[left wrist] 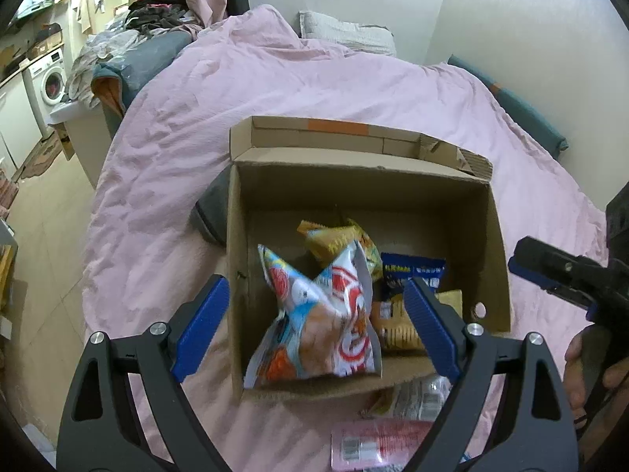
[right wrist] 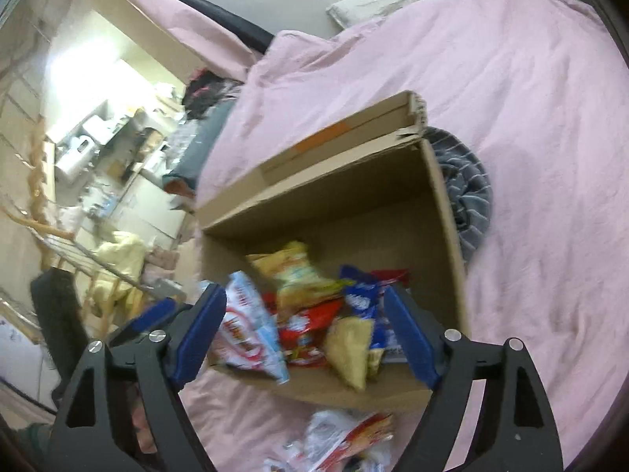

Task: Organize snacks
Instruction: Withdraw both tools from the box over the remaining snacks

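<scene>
An open cardboard box (left wrist: 496, 236) (right wrist: 444, 212) stands on the pink bed. Inside lie a white, red and blue bag (left wrist: 322, 314) (right wrist: 243, 330), a yellow bag (left wrist: 334, 240) (right wrist: 295, 275), a blue packet (left wrist: 412, 271) (right wrist: 361, 299), a red packet (right wrist: 310, 326) and a pale yellow packet (left wrist: 393, 326) (right wrist: 350, 350). My left gripper (left wrist: 316, 281) hangs open over the box's near side, holding nothing. My right gripper (right wrist: 304, 291) (left wrist: 550, 271) is open too, empty, above the box's near rim. Loose packets (right wrist: 346, 440) and a pink packet (left wrist: 373, 444) lie on the bed in front of the box.
The pink duvet (left wrist: 314, 90) covers the bed around the box. A grey striped cloth (right wrist: 468, 200) is bunched against one box side. A pillow (left wrist: 346, 33) lies at the head. Left of the bed are a clothes pile (left wrist: 157, 11) and a washing machine (left wrist: 51, 78).
</scene>
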A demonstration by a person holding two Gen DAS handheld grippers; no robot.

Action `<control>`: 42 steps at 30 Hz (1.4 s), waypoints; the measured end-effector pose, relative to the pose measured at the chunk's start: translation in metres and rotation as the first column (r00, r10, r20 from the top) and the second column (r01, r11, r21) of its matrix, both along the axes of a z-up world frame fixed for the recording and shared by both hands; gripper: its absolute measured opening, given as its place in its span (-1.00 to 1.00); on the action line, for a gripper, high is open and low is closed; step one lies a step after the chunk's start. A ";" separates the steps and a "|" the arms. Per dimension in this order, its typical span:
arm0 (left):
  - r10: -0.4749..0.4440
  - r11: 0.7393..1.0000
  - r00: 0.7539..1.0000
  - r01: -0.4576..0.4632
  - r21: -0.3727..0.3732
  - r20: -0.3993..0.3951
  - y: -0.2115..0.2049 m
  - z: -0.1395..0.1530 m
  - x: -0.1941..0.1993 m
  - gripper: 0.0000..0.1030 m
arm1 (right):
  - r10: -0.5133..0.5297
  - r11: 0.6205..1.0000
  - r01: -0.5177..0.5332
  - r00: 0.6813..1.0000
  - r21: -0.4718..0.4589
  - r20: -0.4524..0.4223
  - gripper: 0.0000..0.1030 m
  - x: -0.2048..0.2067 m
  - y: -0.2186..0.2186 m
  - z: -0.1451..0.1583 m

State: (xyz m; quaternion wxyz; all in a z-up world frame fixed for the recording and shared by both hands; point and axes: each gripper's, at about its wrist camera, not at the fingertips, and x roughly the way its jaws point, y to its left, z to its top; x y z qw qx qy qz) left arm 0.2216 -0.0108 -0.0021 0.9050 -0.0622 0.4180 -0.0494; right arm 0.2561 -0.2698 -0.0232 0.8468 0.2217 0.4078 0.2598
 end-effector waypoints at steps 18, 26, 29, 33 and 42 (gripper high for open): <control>0.057 0.998 0.998 -0.056 -0.035 0.000 0.020 0.010 -0.062 0.93 | 0.053 0.986 -0.043 0.997 -0.163 0.060 0.85 -0.067 0.019 0.013; 0.089 0.996 0.994 -0.090 -0.007 -0.061 0.026 -0.004 -0.081 0.93 | 0.021 0.982 -0.019 1.000 -0.187 0.012 0.85 -0.085 0.014 0.001; 0.083 0.997 0.992 -0.082 0.005 -0.094 0.024 -0.013 -0.087 0.93 | 0.017 0.977 -0.018 1.000 -0.214 -0.010 0.85 -0.089 0.016 -0.005; 0.072 0.997 0.989 -0.070 0.019 -0.130 0.021 -0.022 -0.092 0.93 | 0.043 0.979 -0.054 0.997 -0.197 -0.056 0.85 -0.090 0.014 -0.015; 0.060 0.998 0.958 -0.068 -0.019 -0.282 0.021 -0.058 -0.092 0.93 | -0.009 0.976 -0.024 0.988 -0.218 -0.151 0.85 -0.093 -0.007 -0.040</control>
